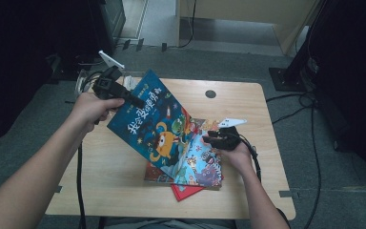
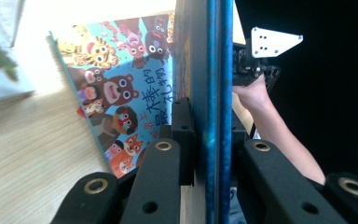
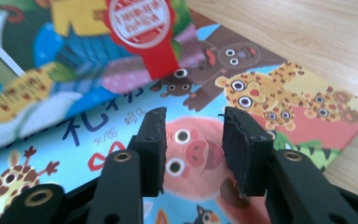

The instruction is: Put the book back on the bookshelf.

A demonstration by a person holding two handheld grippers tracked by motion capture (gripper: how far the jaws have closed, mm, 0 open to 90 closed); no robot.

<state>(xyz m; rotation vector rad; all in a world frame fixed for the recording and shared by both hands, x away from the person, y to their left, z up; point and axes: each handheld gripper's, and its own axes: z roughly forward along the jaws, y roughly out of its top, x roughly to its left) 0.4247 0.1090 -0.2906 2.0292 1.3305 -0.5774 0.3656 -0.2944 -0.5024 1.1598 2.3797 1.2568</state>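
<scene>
1. Books are the work here: a small stack of thin picture books lies on the wooden counter point(image 1: 124, 181), and the left hand-held gripper point(image 1: 134, 101) has the dark blue book point(image 1: 155, 126) tilted up off that stack, its far corner high, its near edge down by the stack.

2. In the left gripper view the jaws are pinched onto the blue book's point(image 2: 214, 93) edge, one pad on each face, with the cover standing edge-on between them.

3. The right hand-held gripper point(image 1: 208, 139) sits at the right side of the stack, low over the animal book point(image 1: 202, 164). In the right gripper view its jaws stand spread over that book's point(image 3: 205, 154) pig picture, with nothing between them. Whether the tips touch the cover I cannot tell.

4. Handling, as I judge it: the blue book looks light and thin, with a glossy cover that could slide in the pads. Held by one corner it seems likely to sag or swing, and the pages may fan open.

5. Best hold, to my eye, is near the spine side or mid-edge, pads well in from the rim, so both covers and all pages are clamped together.

6. A red book point(image 1: 186, 191) pokes out beneath the stack, towards the person; it is flat on the counter and would need an edge levered up first.
</scene>
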